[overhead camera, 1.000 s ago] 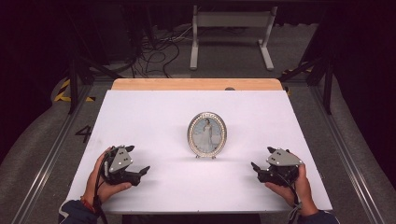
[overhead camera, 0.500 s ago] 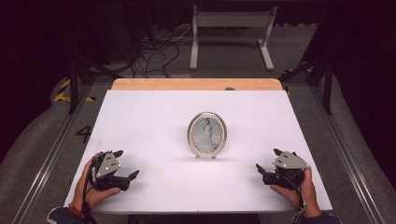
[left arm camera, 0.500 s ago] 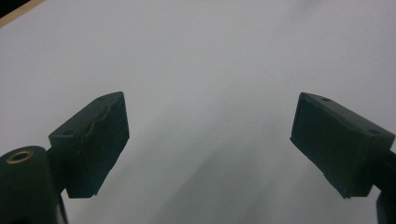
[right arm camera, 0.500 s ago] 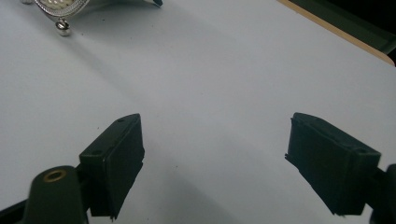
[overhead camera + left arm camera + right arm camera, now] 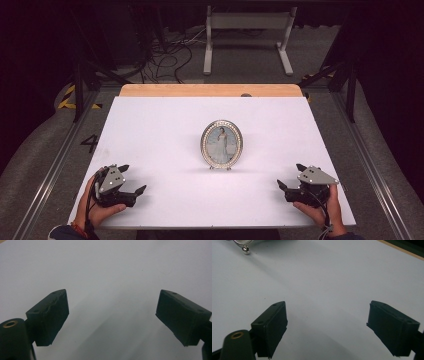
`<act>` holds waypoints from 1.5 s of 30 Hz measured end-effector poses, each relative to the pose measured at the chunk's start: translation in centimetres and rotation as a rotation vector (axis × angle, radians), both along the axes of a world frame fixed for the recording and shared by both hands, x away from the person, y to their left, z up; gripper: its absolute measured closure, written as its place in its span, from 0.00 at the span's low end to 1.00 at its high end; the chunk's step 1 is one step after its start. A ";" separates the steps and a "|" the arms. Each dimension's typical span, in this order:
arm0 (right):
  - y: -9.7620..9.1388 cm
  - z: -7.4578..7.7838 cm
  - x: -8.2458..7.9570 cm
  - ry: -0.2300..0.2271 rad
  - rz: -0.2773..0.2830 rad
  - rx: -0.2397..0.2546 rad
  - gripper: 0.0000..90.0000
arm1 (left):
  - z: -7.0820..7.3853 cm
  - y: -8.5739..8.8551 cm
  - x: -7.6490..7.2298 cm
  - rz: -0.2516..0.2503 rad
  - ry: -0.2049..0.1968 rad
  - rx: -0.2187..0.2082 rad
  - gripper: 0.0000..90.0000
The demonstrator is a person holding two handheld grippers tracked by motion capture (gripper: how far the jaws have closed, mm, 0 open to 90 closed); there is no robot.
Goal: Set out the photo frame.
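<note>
The left claw (image 5: pixel 134 178) is held wide open, nothing between its jaws, well to the left of the frame (image 5: pixel 221 144) and nearer the desk's (image 5: pixel 160 125) front edge. The right claw (image 5: pixel 291 176), its jaws just opened further and empty, is held well right of the frame. The frame is stood upright at mid-desk.

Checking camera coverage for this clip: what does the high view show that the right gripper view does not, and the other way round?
High view alone: the whole oval picture frame standing upright mid-table, the left gripper open near the table's front left corner, both hands, and the floor with cables beyond the table.

Right gripper view alone: a close look at the right gripper, its jaws wide apart with nothing between them, and one small ball foot of the frame.

Shared: the white table, the frame, the right gripper.
</note>
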State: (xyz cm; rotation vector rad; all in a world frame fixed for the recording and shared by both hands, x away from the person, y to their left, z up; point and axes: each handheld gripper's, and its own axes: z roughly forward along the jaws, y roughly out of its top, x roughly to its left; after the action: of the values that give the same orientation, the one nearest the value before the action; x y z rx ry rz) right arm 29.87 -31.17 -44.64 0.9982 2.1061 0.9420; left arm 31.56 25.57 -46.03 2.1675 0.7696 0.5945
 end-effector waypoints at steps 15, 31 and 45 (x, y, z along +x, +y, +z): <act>-0.2 0.6 -0.4 -0.032 -0.020 0.008 0.17 | 0.0 0.5 0.1 0.012 0.001 -0.045 0.12; -0.1 0.2 -0.4 -0.026 -0.014 -0.004 0.17 | -0.1 0.2 0.4 0.011 0.008 -0.028 0.12; 0.2 -0.1 -0.4 -0.017 -0.009 -0.006 0.16 | -0.3 -0.1 0.5 0.003 0.017 -0.020 0.12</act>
State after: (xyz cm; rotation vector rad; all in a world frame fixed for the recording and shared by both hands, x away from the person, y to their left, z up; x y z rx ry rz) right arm 29.51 -31.01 -44.72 0.9930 2.0878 0.9352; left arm 32.03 25.51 -46.32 2.1567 0.7844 0.5680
